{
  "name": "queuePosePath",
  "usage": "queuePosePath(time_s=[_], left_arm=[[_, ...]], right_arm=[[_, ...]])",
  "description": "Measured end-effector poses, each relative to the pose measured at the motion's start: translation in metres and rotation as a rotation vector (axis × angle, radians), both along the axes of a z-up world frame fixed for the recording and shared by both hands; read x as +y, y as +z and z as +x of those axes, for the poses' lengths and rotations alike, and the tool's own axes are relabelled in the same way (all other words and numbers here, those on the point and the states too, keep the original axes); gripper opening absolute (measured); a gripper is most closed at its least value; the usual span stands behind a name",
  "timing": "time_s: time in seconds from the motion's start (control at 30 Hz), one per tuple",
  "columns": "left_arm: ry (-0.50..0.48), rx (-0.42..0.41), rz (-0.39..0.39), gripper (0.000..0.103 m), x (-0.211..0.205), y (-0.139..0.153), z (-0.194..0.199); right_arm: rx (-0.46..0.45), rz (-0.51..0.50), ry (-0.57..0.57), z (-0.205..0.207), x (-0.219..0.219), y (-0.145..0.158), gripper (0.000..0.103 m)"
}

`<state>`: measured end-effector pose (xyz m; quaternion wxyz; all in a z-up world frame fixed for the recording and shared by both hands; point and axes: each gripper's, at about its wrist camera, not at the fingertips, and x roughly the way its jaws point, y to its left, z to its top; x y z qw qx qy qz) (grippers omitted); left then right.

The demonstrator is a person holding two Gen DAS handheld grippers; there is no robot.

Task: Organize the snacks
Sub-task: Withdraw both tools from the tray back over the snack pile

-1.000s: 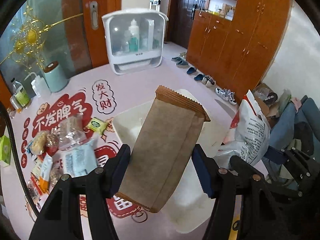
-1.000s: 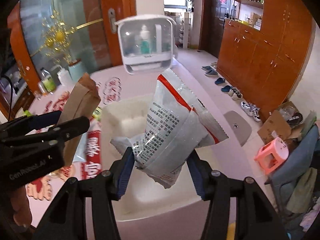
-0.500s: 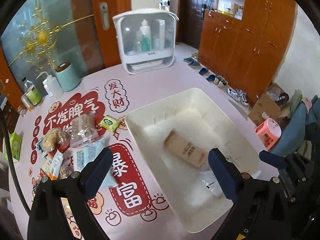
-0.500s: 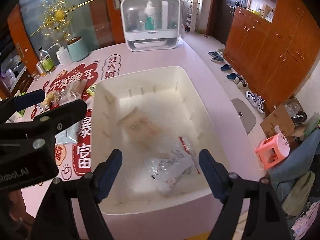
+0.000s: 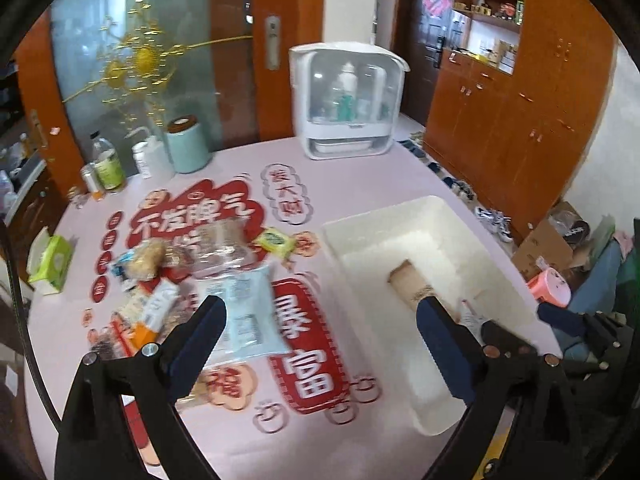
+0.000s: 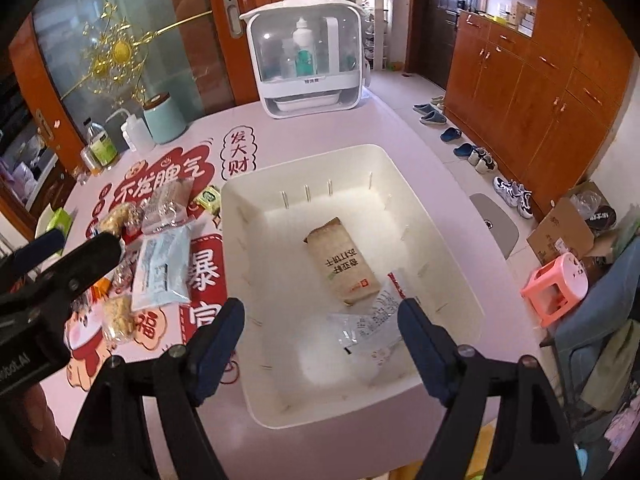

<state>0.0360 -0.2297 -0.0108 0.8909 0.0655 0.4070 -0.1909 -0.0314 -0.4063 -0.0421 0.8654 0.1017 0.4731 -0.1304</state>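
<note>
A white bin [image 6: 436, 216] [image 5: 384, 216] stands on the pink table. In it lie a brown paper snack pack [image 6: 342, 260] [image 5: 412, 284] and a silver-white bag with a red stripe [image 6: 372, 326]. Several snack packs lie in a pile left of the bin, among them a pale blue bag [image 5: 248, 312] [image 6: 162, 266] and a small yellow-green pack [image 5: 276, 240] [image 6: 210, 199]. My left gripper [image 5: 320, 336] is open and empty above the table between pile and bin. My right gripper [image 6: 320, 340] is open and empty above the bin's near end.
A white cabinet with bottles [image 5: 348, 100] [image 6: 308, 56] stands at the table's far edge. A teal canister [image 5: 188, 144], bottles [image 5: 106, 164] and a green tissue box [image 5: 50, 260] stand at the far left. A pink stool [image 6: 556, 288] and shoes are on the floor at right.
Both grippers opened and dropped the brown pack and the silver bag into the bin. My left gripper has since swung left toward the snack pile.
</note>
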Motion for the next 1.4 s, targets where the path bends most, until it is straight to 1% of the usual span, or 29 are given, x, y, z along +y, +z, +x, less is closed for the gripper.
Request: queuePosePath(time_s=[0.07,0.17,0.3,0.4,0.53,0.67,0.77,0.93,1.07,1.23,1.4], left_arm=[[0.014,-0.003,0.021,0.096,0.016,0.002,0.0],[0.029,-0.015,0.03,0.096,0.04,0.005,0.0],[0.063,-0.005,0.009,0.096,0.075,0.009,0.002],[0.113,-0.001,-0.009,0.096,0.106,0.012,0.007],[0.159,-0.017,-0.008,0.096,0.146,0.014,0.012],[0.18,-0.017,-0.02,0.096,0.179,0.014,0.016],[0.196,-0.024,-0.01,0.096,0.205,0.012,0.021],[0.2,-0.027,0.008,0.096,0.233,0.008,0.03],[0.183,-0.004,-0.019,0.096,0.253,0.003,0.04],[0.165,0.012,-0.062,0.096,0.279,0.0,0.05],[0.208,-0.005,-0.022,0.097,0.3,-0.007,0.063]], right_arm=[[-0.014,0.001,-0.009,0.002,0.009,0.004,0.08],[-0.049,0.002,-0.013,0.005,0.025,0.012,0.08],[-0.079,-0.017,0.008,0.011,0.053,0.021,0.08],[-0.096,-0.015,0.039,0.017,0.076,0.026,0.08],[-0.108,-0.011,0.067,0.025,0.106,0.031,0.08],[-0.109,-0.013,0.085,0.032,0.136,0.033,0.08],[-0.111,-0.019,0.092,0.038,0.155,0.033,0.08],[-0.113,-0.029,0.096,0.044,0.183,0.032,0.08],[-0.108,-0.047,0.105,0.05,0.206,0.032,0.08],[-0.11,-0.083,0.098,0.056,0.223,0.039,0.08],[-0.105,-0.11,0.077,0.067,0.232,0.04,0.08]])
